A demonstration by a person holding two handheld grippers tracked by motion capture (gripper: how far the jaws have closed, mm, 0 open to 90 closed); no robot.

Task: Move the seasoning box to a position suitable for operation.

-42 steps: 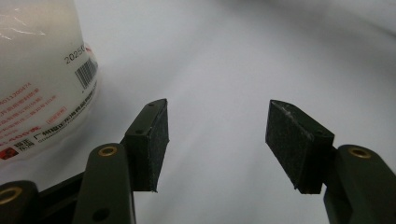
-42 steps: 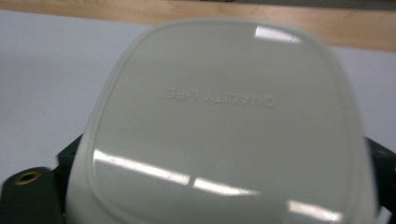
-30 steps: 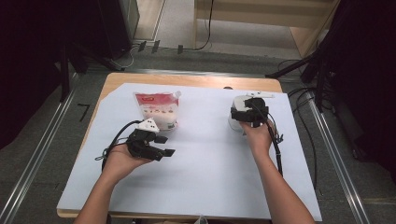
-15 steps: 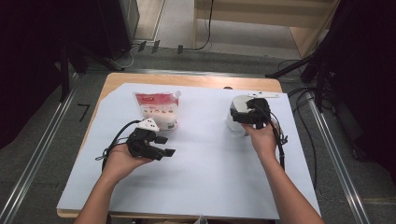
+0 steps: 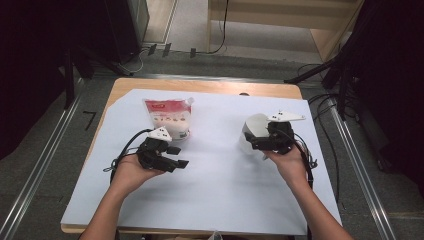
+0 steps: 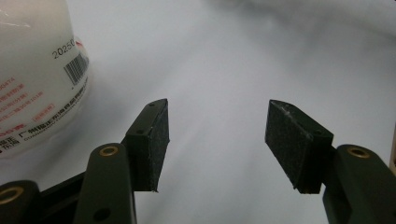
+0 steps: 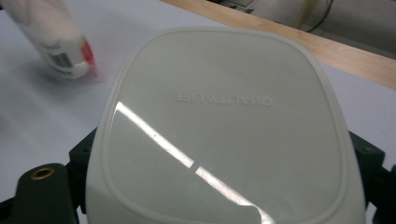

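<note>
A: Layout?

B: Wooden table, nearly all of it under a white sheet. Bare wood shows along the far edge. The sheet's near half is open. Metal rails on the floor run along both sides, and cables lie on the floor far and right.

A: Where's the work item?

B: White lidded container, right of centre on the sheet. The right gripper has it. Seen from above, the gripper comes in from the container's right and near side. In the right gripper view the lid sits square between the jaws, with black jaw parts just showing at both lower corners.

A: Clamped?

B: Looks like it, jaws spread wide on the container body. I can't see the pads themselves; the lid hides them.

A: Left side?

B: Left gripper is held over the sheet left of centre. Its jaws stand partly apart with nothing between them, just white sheet in the gap. It's well apart from the container.

A: Anything near it?

B: White pouch with a red top, just far of the left gripper, not touching. In the left gripper view it sits off to the left of the jaws.

A: Markings?

B: Lid is embossed "QUALITY LIFE". Pouch has a barcode, digits starting "2025", and red print too small to read.
</note>
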